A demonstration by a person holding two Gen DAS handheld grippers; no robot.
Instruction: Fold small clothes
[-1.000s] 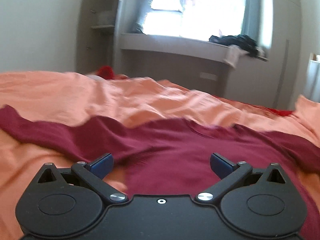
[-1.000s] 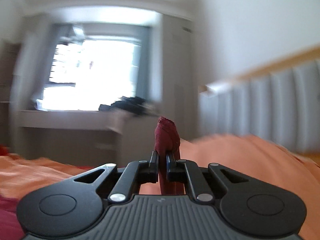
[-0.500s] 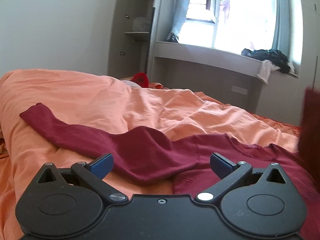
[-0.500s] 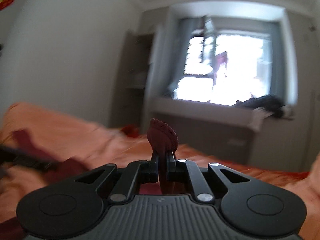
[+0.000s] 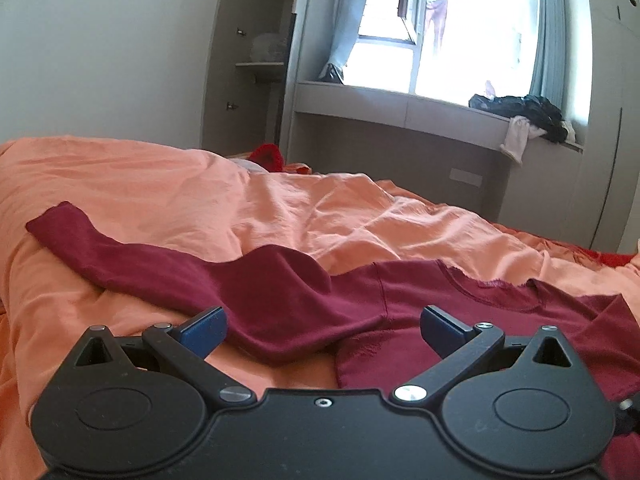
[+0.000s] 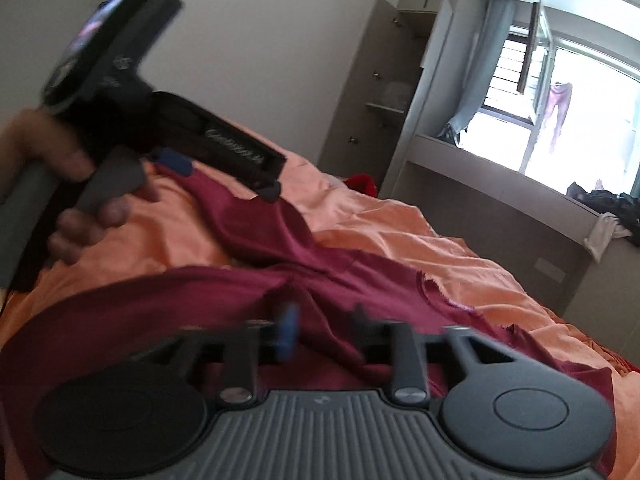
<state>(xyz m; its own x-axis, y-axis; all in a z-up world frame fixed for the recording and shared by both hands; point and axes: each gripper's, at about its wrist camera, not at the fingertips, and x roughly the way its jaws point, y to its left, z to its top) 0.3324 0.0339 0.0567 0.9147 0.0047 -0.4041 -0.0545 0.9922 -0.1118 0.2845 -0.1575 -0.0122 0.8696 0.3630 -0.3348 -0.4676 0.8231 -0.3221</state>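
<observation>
orange bed (image 5: 360, 216) | maroon shirt (image 5: 420, 312) | left tool (image 5: 322, 326) spread | right tool (image 6: 324, 332) opening, fabric between | writing unreadable

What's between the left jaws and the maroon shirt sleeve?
Nothing visible. The left gripper hangs open just above the maroon shirt, whose sleeve lies straight ahead on the orange bedsheet with no other object in front of it.

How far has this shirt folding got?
One sleeve looks folded across the maroon shirt. The right gripper is opening over that fabric, letting go. The left gripper waits open. The other sleeve lies stretched on the orange bedspread, unfolded.
</observation>
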